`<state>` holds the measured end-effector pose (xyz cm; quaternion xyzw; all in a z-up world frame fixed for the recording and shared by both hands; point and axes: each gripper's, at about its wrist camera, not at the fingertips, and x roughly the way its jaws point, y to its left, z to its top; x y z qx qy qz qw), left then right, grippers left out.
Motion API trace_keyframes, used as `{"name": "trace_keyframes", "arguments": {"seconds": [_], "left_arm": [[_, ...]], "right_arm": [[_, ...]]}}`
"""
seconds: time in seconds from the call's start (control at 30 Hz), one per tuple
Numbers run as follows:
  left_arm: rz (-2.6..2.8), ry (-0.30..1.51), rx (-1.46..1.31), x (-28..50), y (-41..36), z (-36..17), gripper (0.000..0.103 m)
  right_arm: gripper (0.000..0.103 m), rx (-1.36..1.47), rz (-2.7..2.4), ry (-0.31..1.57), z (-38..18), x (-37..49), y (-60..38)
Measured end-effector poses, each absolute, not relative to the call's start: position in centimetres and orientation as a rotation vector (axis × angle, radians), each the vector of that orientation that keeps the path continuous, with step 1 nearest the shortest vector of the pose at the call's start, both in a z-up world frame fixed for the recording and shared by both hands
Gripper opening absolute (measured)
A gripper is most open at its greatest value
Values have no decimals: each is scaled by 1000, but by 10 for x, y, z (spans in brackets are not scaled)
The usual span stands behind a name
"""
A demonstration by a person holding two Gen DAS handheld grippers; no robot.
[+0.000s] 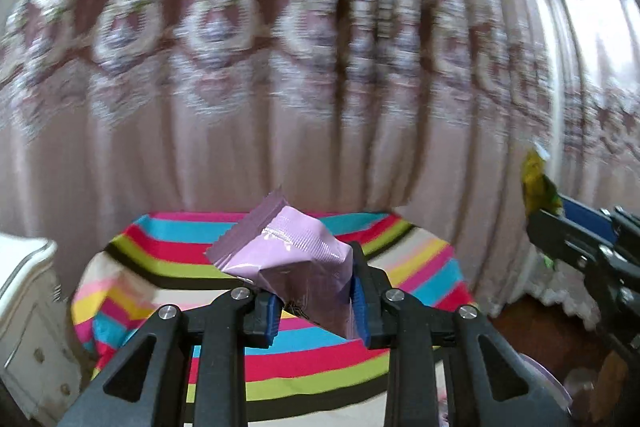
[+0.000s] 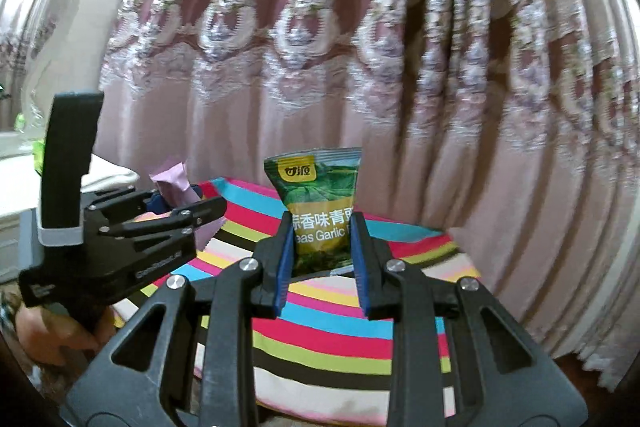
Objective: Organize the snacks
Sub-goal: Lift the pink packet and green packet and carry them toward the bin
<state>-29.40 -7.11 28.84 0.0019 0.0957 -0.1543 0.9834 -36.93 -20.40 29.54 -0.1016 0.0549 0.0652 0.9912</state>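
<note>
Both grippers are carrying snacks above the striped cloth (image 2: 320,327) — the left gripper (image 1: 312,307) is pinching a pink packet (image 1: 288,255), the right gripper (image 2: 322,259) a green pea packet (image 2: 320,211), each lifted clear of the cloth. This looks like the transport step, and the next move is calling for a drop-off spot — none is showing. The left view is blurring, and the cloth's near edge is hiding behind the grippers.

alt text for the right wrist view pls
The right gripper is shut on a green garlic pea packet, held upright above a striped cloth. At left, the left gripper holds a pink packet; pink curtains hang behind.
</note>
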Motion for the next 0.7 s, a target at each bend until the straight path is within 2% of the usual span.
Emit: {"name": "trace_keyframes", "arguments": {"seconds": [0.33,0.7], "left_arm": [[-543,119,189,-348,-188,286,30],[-764,180,272,-386,-277,254,30]], "right_arm": [[30,-215,-79,129,288,-428,-287],[30,-92,-222,229,240,-465,-365]]}}
